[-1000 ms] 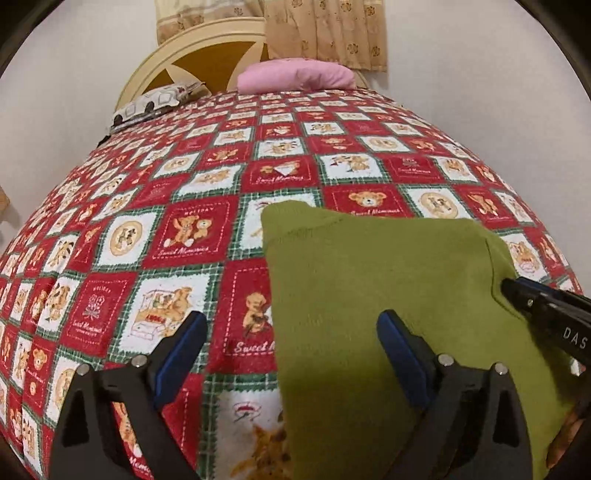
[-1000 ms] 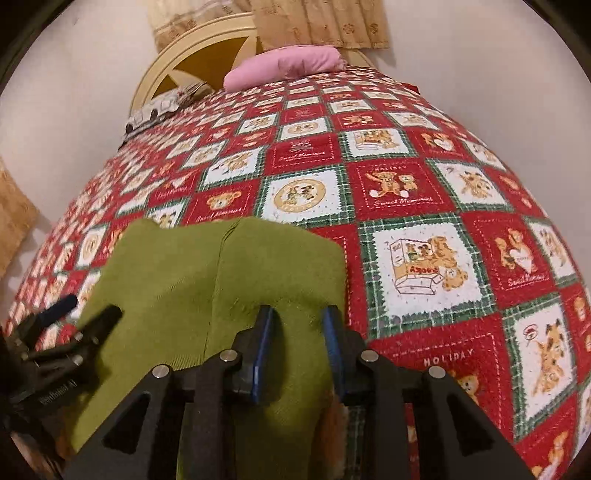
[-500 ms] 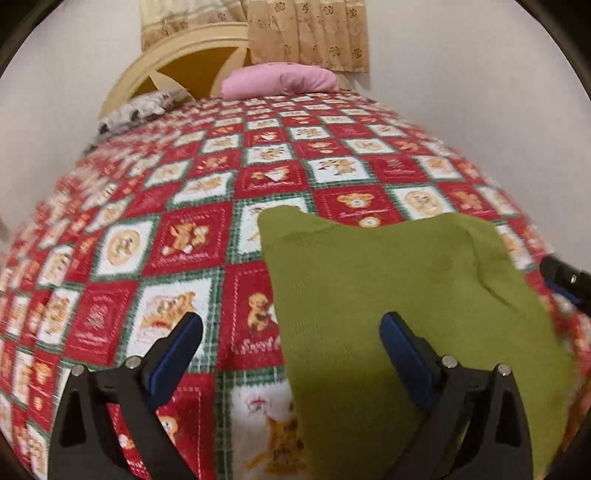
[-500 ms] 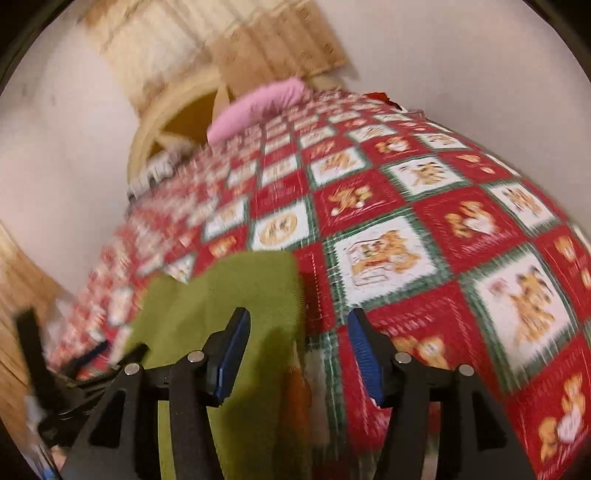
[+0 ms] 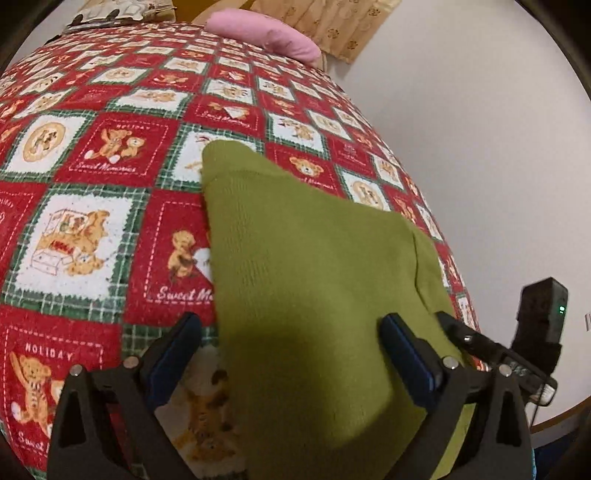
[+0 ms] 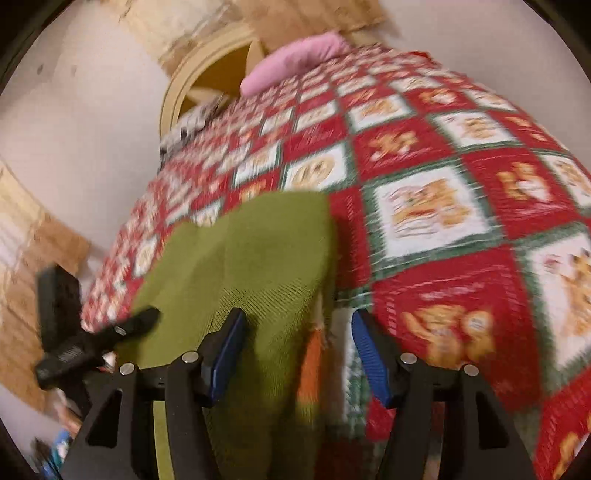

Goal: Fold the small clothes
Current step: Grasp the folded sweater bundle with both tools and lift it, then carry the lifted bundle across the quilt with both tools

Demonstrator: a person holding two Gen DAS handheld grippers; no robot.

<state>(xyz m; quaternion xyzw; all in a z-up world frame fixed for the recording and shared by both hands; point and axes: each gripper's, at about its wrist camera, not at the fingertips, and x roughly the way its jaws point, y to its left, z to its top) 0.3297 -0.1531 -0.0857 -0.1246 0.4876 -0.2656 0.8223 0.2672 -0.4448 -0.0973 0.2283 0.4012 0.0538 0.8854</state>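
A small green knit garment (image 5: pixel 314 258) lies folded on the red teddy-bear quilt (image 5: pixel 92 221), near the bed's front edge. My left gripper (image 5: pixel 291 350) is open wide above its near left part, with neither pad touching the cloth. My right gripper (image 6: pixel 299 350) hangs over the garment's (image 6: pixel 258 258) near right edge. Its jaws are opening, the cloth lies below them, and the pads do not press on it. Each gripper shows in the other's view: the right gripper (image 5: pixel 458 332) beside the cloth's right edge, the left gripper (image 6: pixel 140 321) at its left edge.
A pink pillow (image 5: pixel 266 37) and a patterned pillow (image 5: pixel 110 11) lie at the far end of the bed, before a rounded cream headboard (image 6: pixel 207 74). A white wall (image 5: pixel 480 147) runs close along the bed's right side. A cardboard box (image 6: pixel 22 258) stands left of the bed.
The right gripper's jaws have spread apart and let go of the green cloth's edge. Both grippers tilted and shifted slightly. The left gripper stayed open.
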